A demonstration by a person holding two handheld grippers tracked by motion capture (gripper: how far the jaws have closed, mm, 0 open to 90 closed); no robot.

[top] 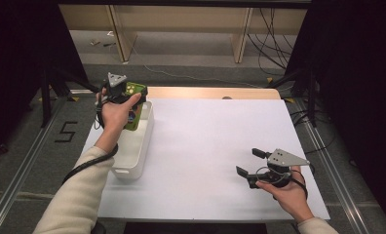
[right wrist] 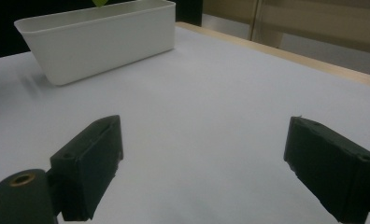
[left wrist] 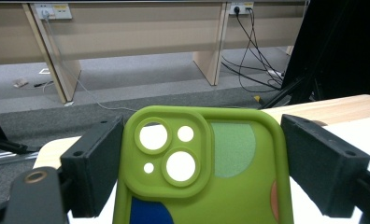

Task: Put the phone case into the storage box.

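Your left gripper has its two black jaws clamped on the side edges of a green phone case, one jaw on each side. The left gripper view shows the case's back close up: the raised camera block with its round cutouts, a paler green patch beside it and a blue patch low down. The high view adds what that close-up cannot: the left gripper holds the case upright over the far end of the white bin at the left edge of the table, though whether the case touches the bin is unclear there.

Your right gripper has its jaws wide apart with only bare table between them. In the high view it rests near the table's near right corner, well apart from the bin. The right gripper view shows the bin's long side wall from low down.
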